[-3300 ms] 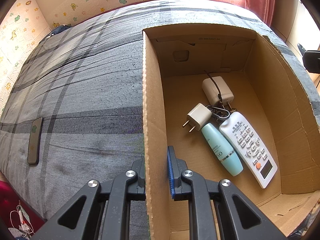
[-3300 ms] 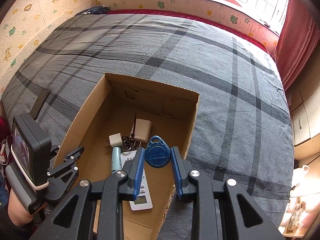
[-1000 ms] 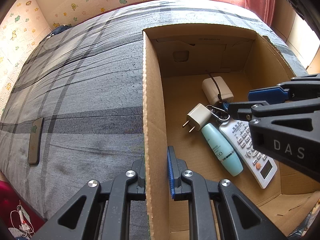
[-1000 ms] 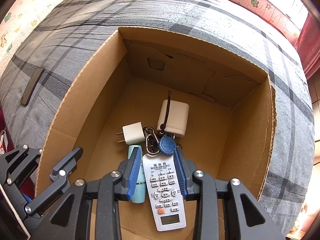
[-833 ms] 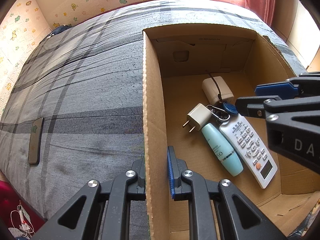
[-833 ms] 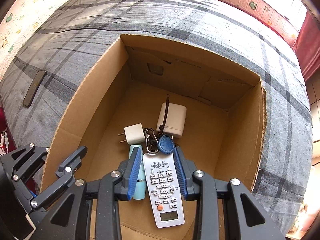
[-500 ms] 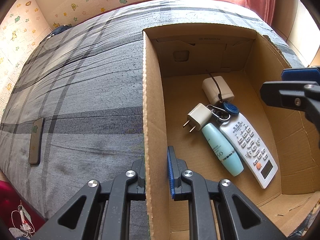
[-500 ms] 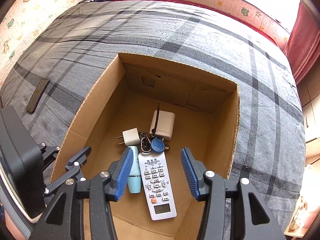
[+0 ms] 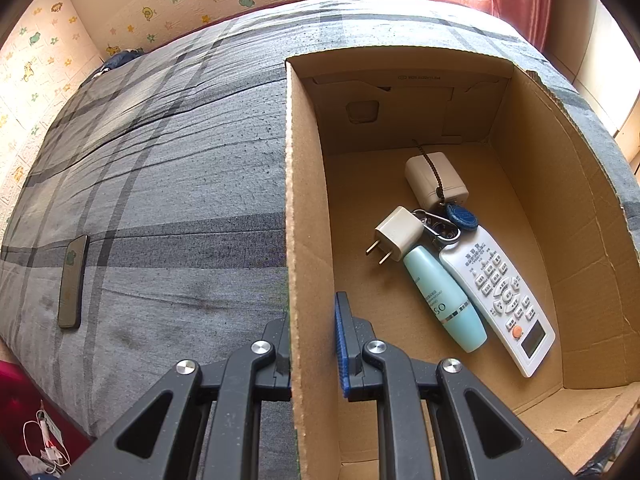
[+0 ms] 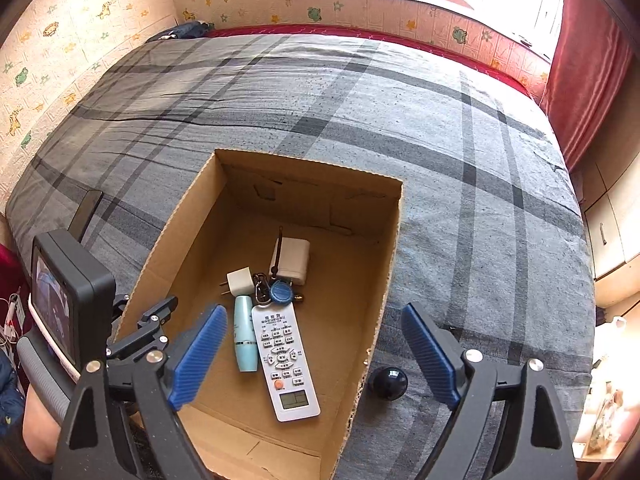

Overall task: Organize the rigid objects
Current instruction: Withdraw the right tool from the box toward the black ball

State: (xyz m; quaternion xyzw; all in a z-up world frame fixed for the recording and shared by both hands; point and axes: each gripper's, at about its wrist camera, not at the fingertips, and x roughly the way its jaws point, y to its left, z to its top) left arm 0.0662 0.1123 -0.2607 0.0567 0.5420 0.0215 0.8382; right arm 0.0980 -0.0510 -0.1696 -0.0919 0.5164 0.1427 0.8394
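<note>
Two grippers are seen above a cardboard box (image 10: 390, 256) set on a bed with a grey plaid cover (image 10: 460, 152). Nearest, the left gripper (image 9: 312, 344) is clamped on the box's left wall, one finger outside and the blue-padded one inside. The right gripper (image 10: 312, 356) is held over the box's near end; its jaws are opening, spread wide, with nothing gripped between them. A dark round ball (image 10: 387, 383) is seen on the cover just outside the box's right wall, between the right gripper's fingers in that view.

On the box floor, a white remote control (image 10: 285, 360) is laid lengthwise, display end nearest. A pale blue tube (image 10: 244, 338) lies touching its left side. At the remote's far end a blue key fob (image 10: 281, 293) rests, joined to a metal carabiner (image 9: 436, 226). A white plug adapter (image 9: 398, 234) sits beside it to the left, prongs pointing left. Farthest, a white charger block (image 9: 434, 184) with a dark cord across it is placed.

Left of the box, a phone (image 9: 72, 280) lies on the cover. Beyond the bed, cartoon-printed wall panels (image 10: 80, 12) and a red curtain (image 10: 588, 68) are visible.
</note>
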